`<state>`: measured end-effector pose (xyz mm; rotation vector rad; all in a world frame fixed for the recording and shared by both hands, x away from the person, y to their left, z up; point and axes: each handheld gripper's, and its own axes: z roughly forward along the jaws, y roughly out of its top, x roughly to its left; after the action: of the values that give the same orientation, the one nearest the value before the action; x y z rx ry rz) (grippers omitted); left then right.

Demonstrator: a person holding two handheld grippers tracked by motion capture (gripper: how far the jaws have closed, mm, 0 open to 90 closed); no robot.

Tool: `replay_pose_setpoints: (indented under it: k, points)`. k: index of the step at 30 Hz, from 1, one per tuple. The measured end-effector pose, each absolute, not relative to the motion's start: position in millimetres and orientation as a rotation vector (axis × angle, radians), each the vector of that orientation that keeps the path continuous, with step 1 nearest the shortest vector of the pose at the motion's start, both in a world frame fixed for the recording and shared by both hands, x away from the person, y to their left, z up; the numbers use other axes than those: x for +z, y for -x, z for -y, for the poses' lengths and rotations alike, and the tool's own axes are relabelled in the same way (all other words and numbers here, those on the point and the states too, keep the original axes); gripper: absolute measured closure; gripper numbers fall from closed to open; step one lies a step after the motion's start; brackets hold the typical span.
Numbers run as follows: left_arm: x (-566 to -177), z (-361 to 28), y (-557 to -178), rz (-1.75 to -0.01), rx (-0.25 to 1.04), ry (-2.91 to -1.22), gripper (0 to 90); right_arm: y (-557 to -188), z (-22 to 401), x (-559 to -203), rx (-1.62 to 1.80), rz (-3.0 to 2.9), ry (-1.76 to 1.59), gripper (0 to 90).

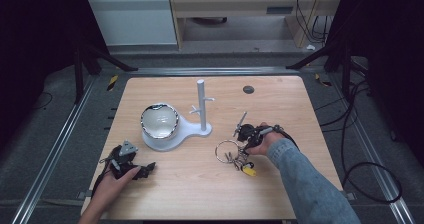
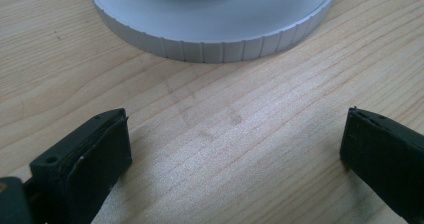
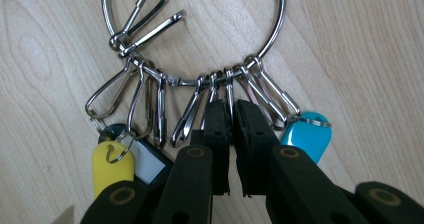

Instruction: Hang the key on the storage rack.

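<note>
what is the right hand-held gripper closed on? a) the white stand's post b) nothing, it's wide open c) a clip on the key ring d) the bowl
c: in the right gripper view the right hand-held gripper pinches a metal clip hanging on the key ring.

The table (image 1: pixel 210 184) is pale wood with a fine grain and a matt, smooth face. The key ring (image 3: pixel 270 39) and its clips (image 3: pixel 160 109) are bright polished metal, while the tags (image 3: pixel 112 166) look like glossy plastic (yellow, white and blue). The stand (image 2: pixel 210 34) has a matt grey ribbed rim, and the bowl (image 1: pixel 159 121) shines like chrome.
</note>
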<state>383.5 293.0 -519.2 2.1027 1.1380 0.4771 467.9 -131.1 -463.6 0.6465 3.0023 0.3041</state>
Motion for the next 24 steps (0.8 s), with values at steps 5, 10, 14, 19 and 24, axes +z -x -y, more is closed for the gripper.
replay_pose_setpoints:
  k: [5,10,14,19,24]
  points:
    - [-519,-293,-384,-1.138,0.477,-2.103,0.0,-470,126,-465,0.3,-3.005,-0.644,85.2]
    - [-519,-293,-384,-1.138,0.477,-2.102,0.0,-472,124,-464,0.287,-3.016,-0.665,88.1]
    - [-519,-293,-384,-1.138,0.477,-2.102,0.0,-472,126,-460,0.31,-3.03,-0.679,88.3]
    - [-519,-293,-384,-1.138,0.477,-2.102,0.0,-470,131,-447,0.347,-3.038,-0.694,88.4]
    - [-519,-293,-384,-1.138,0.477,-2.103,0.0,-470,137,-426,0.4,-3.041,-0.704,88.4]
